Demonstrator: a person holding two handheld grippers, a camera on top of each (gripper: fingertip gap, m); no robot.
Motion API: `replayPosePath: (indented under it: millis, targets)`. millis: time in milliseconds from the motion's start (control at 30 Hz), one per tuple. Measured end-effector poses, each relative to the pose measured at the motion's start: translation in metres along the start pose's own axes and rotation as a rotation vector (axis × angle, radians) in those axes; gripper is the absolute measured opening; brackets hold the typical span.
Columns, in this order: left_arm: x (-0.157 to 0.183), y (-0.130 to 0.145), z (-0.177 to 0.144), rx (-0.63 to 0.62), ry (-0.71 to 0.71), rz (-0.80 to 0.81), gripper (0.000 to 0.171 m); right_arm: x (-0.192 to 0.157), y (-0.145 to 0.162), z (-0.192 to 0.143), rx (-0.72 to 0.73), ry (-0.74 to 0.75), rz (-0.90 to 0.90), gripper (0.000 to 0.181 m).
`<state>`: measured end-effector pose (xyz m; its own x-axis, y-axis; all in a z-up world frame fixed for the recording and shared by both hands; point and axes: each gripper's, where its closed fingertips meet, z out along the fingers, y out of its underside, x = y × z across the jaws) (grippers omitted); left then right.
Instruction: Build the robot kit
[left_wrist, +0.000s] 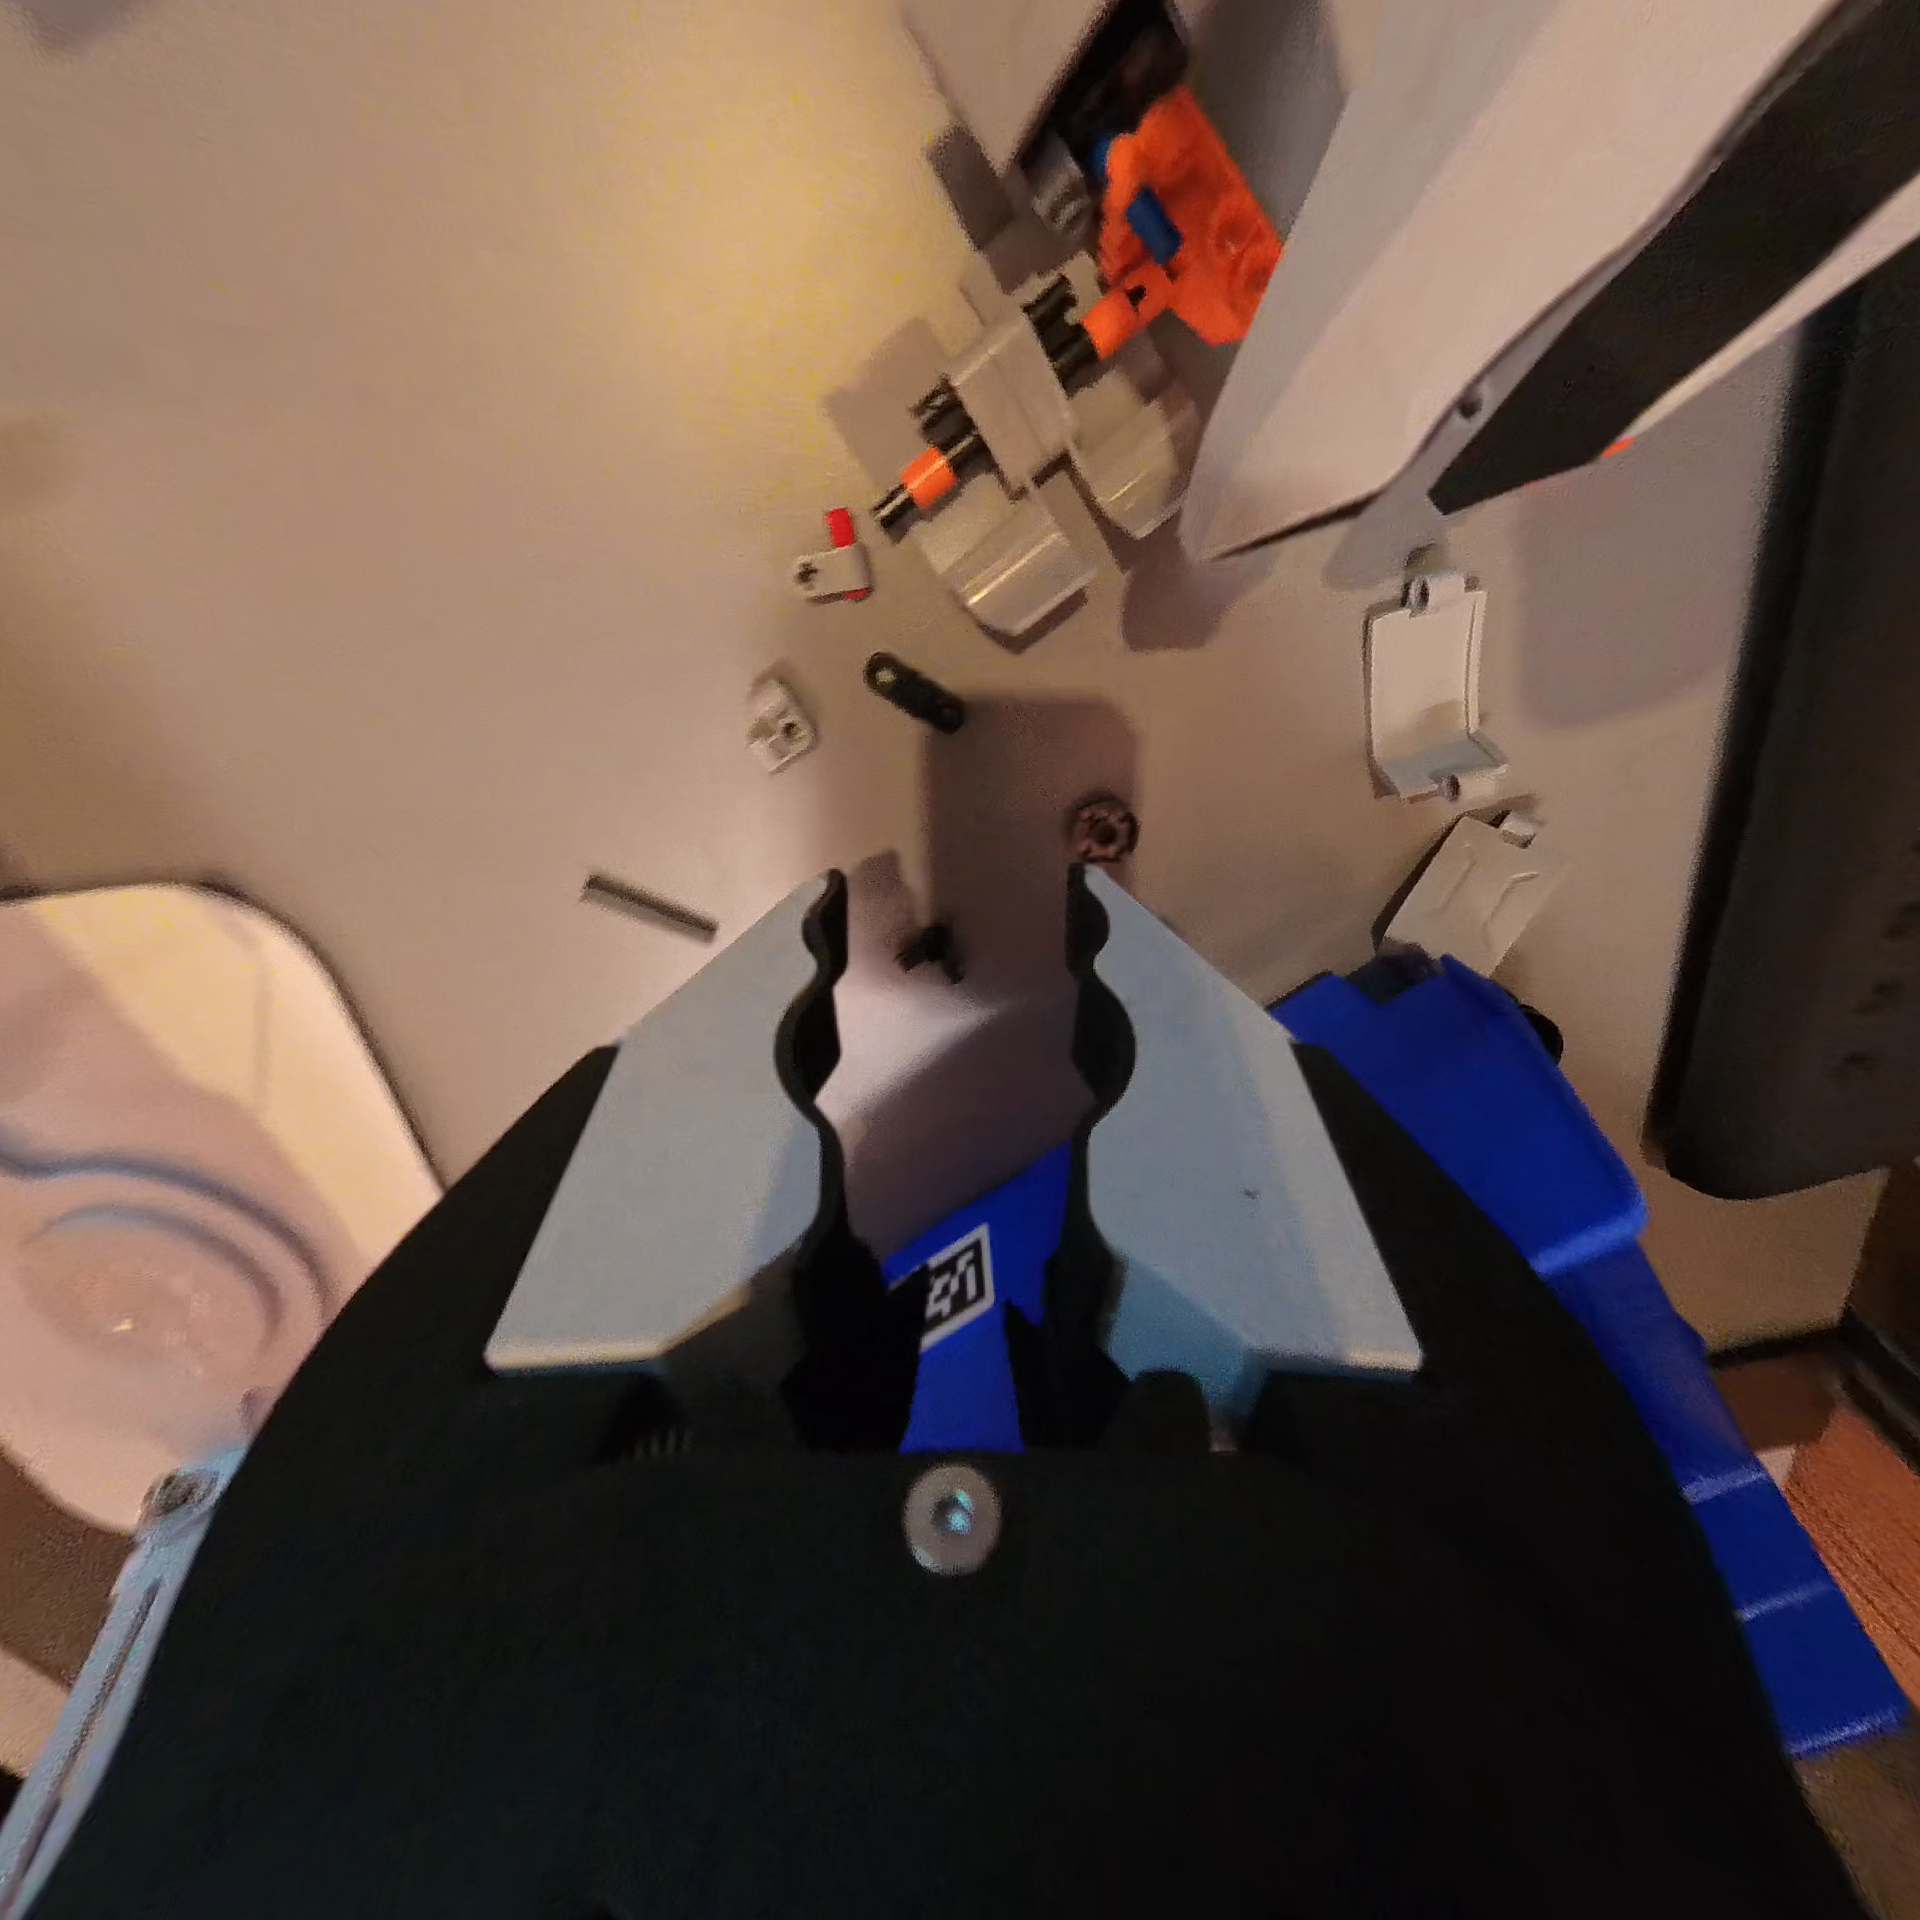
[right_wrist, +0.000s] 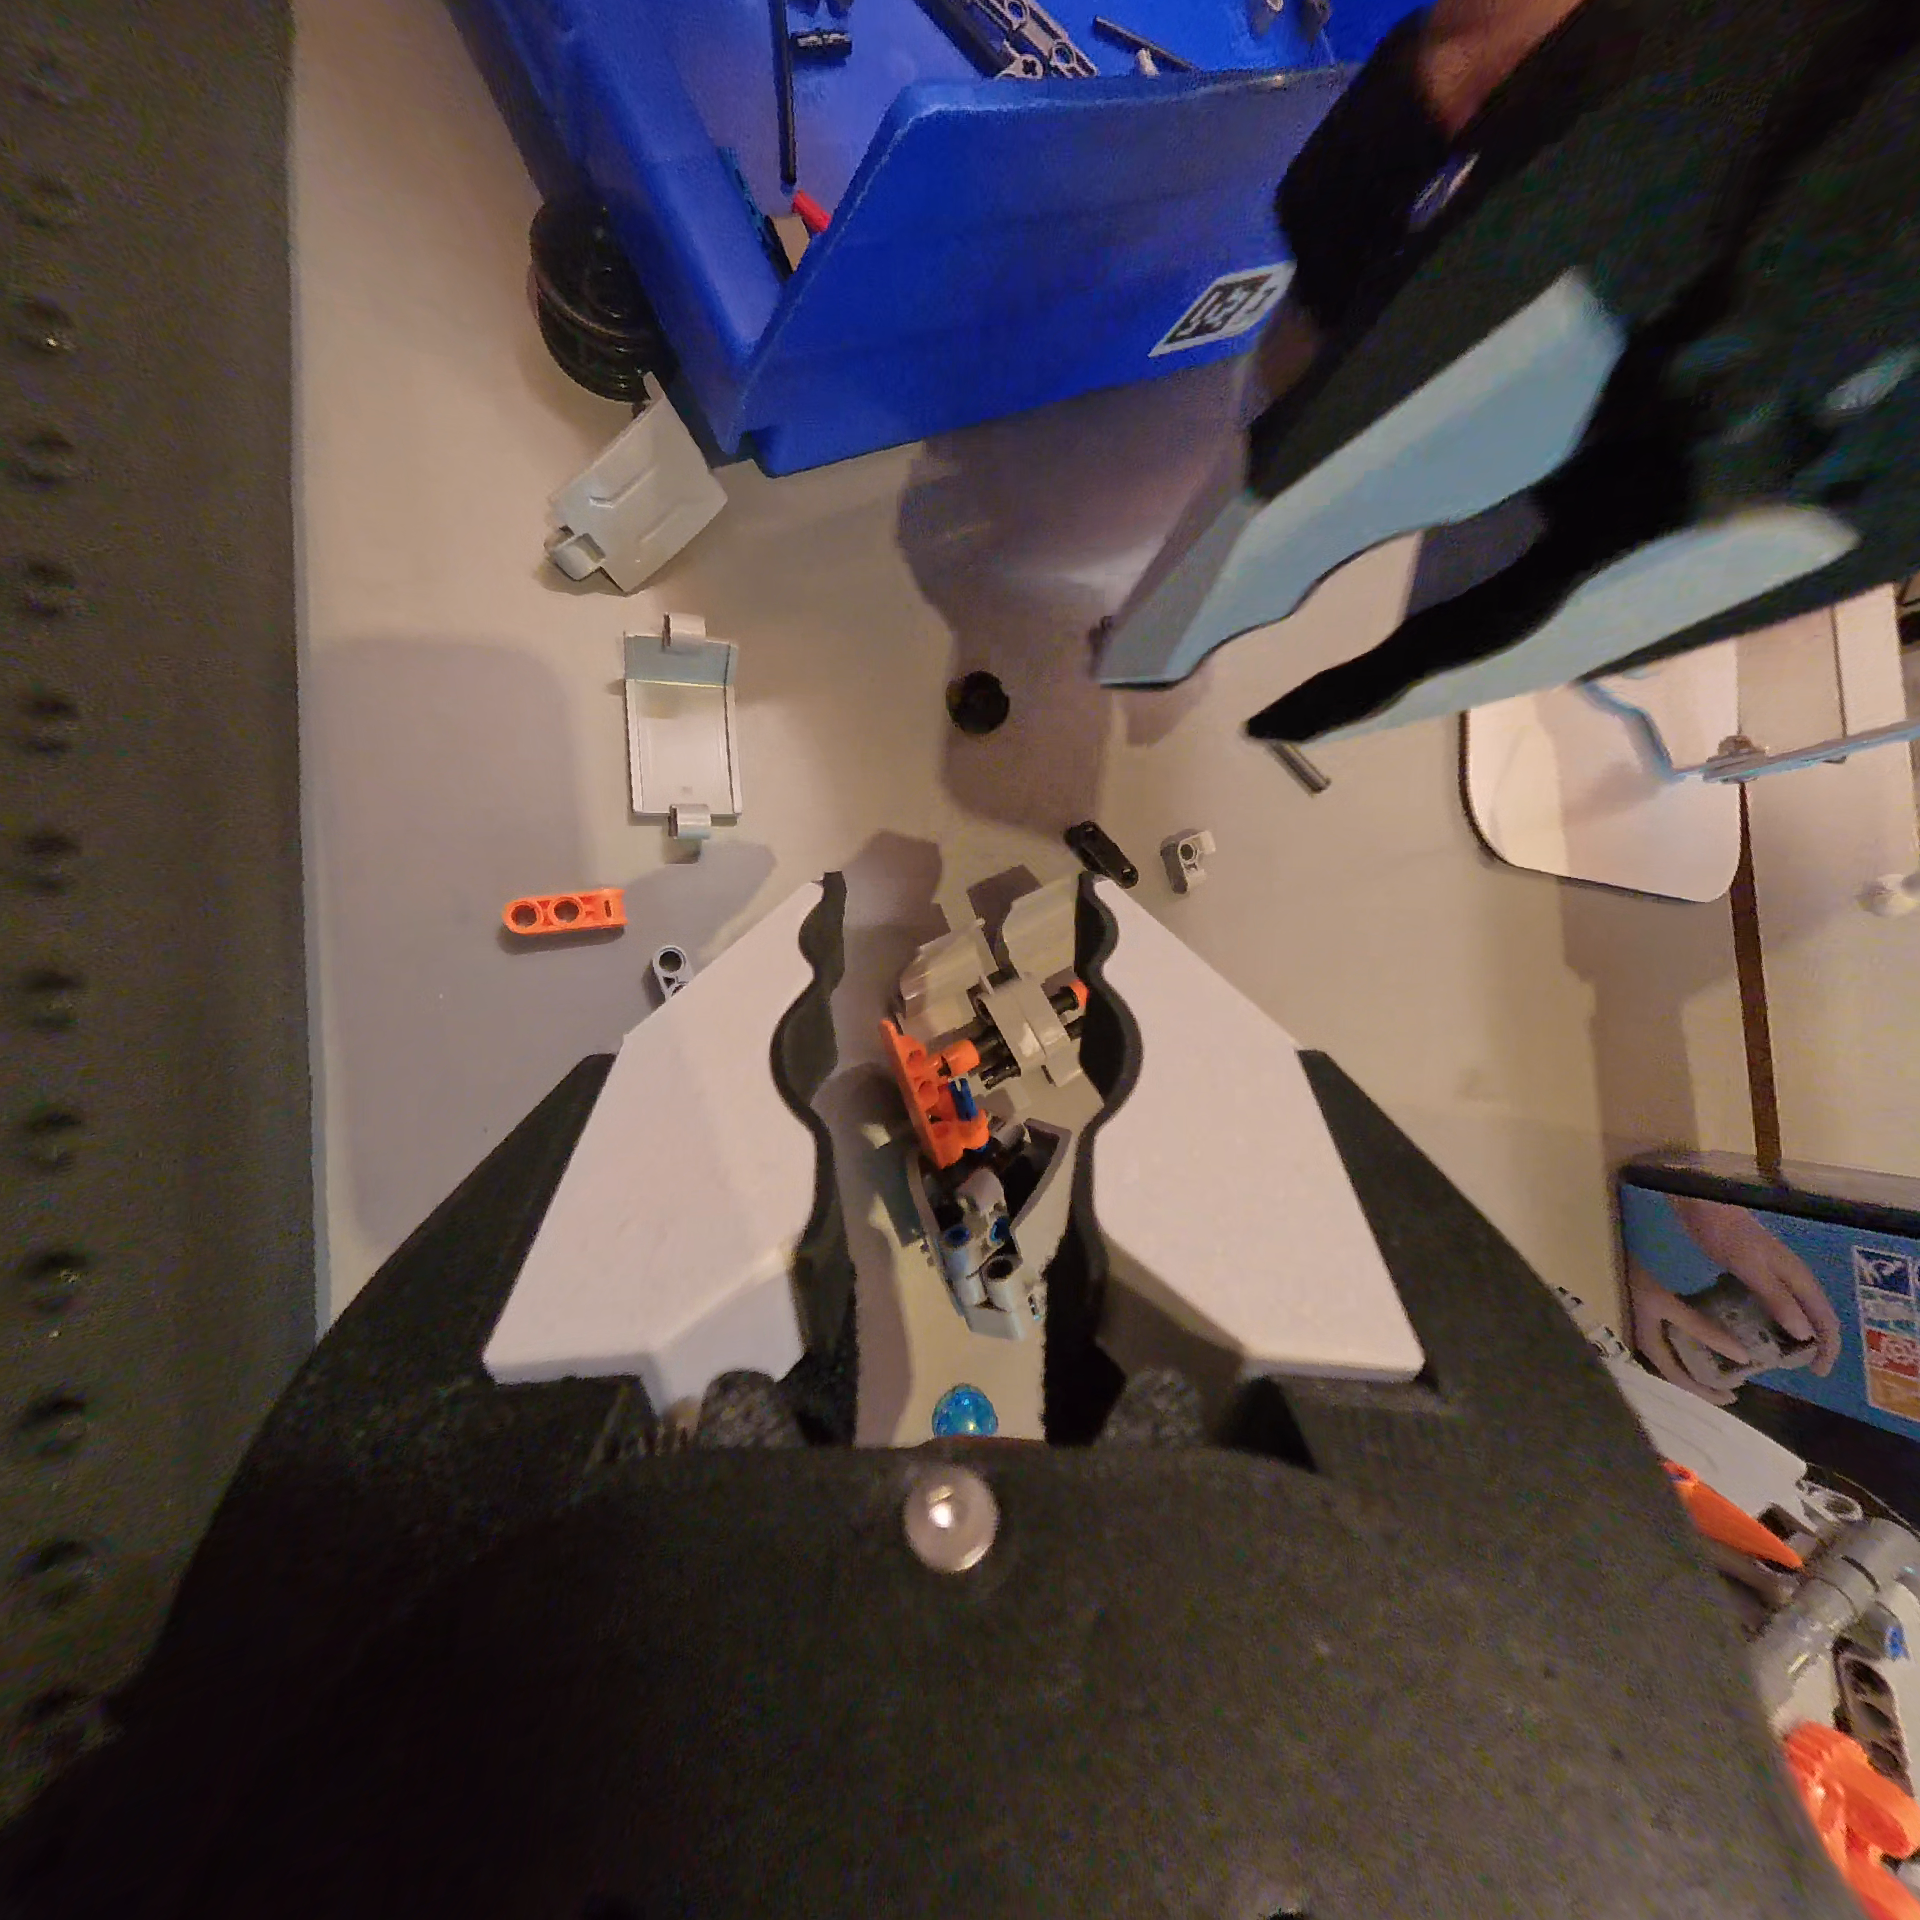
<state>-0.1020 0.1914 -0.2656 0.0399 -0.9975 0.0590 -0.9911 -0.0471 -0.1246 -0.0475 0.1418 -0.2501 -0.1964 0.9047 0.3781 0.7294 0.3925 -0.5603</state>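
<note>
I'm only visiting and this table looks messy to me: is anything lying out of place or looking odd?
Yes. Small building-toy parts lie scattered loose on the table instead of in the blue bin: an orange connector, a black link, two grey panels. One panel lies askew against the bin.

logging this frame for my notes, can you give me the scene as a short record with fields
surface: pale tabletop
left gripper: open, holding nothing, above a small black pin
right gripper: open, a grey and orange brick assembly lies between its fingers on the table; contact cannot be told
bin: blue parts bin at the table's far side in the right wrist view
loose parts: grey curved panel, orange beam, black connector, black round bushing
</note>
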Motion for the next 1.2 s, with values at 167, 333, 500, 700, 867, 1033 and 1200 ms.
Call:
replayPosePath:
  millis: [167,333,500,700,867,1033,1200]
  targets:
    - [0.007,0.025,-0.056,0.098,-0.107,-0.042,0.028,-0.002,0.000,-0.002,0.000,-0.007,-0.003,0.042]
    - [0.050,0.070,-0.077,0.098,-0.102,-0.084,0.020,0.000,0.005,-0.003,-0.002,-0.004,0.011,0.042]
    - [0.080,0.098,-0.050,0.102,-0.093,-0.139,0.019,-0.003,0.004,0.000,-0.002,-0.017,0.004,0.042]
    - [0.091,0.098,-0.001,0.139,-0.064,-0.146,0.017,-0.005,0.007,0.004,-0.013,-0.028,0.007,0.042]
    - [0.097,0.087,0.020,0.155,-0.045,-0.074,0.016,-0.005,0.005,0.003,-0.005,-0.028,0.002,0.042]
    - [0.097,0.083,0.028,0.179,-0.027,-0.063,0.010,-0.006,0.005,0.003,-0.003,-0.032,0.003,0.042]
    - [0.097,0.082,0.032,0.200,-0.018,-0.056,0.008,-0.007,0.006,0.005,-0.009,-0.041,0.004,0.042]
